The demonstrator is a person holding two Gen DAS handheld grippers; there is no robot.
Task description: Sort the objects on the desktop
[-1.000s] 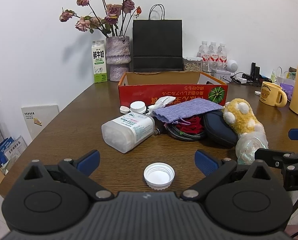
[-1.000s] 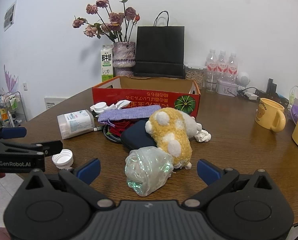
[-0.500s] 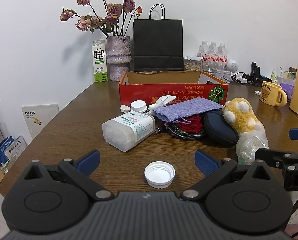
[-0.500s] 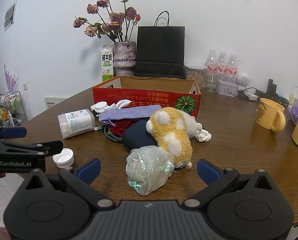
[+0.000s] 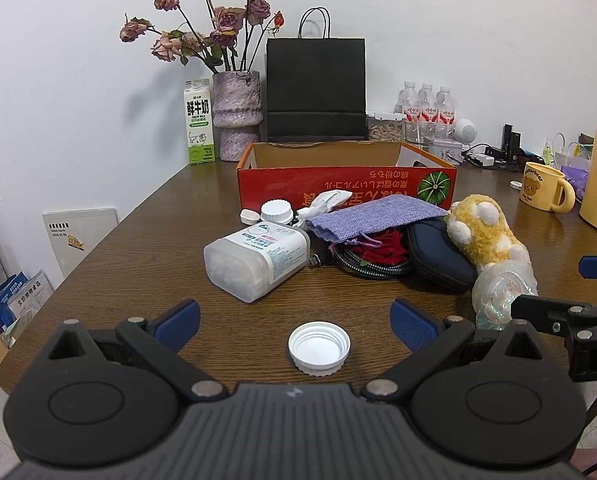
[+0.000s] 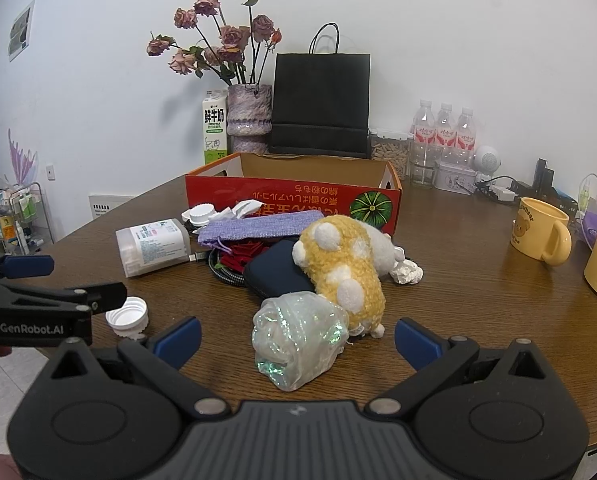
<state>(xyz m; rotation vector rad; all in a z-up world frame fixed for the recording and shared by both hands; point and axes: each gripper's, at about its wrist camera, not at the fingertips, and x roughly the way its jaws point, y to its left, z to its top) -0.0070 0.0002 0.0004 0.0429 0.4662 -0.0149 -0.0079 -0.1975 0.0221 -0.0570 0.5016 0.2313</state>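
So the left hand-held gripper (image 5: 294, 316) was spread wide with nothing in it, and the white cap (image 5: 319, 347) sat dead center between its fingers, open side up, right at the near edge of the counter (image 5: 138, 248). Being round, it gave no long axis to line up with. The right hand-held gripper (image 6: 296, 338) was spread and empty too, with the crinkly plastic bundle (image 6: 298, 340) lying between its fingers. My guess is the left goes for the cap, with the red box (image 5: 346, 184) straight ahead past the pile.
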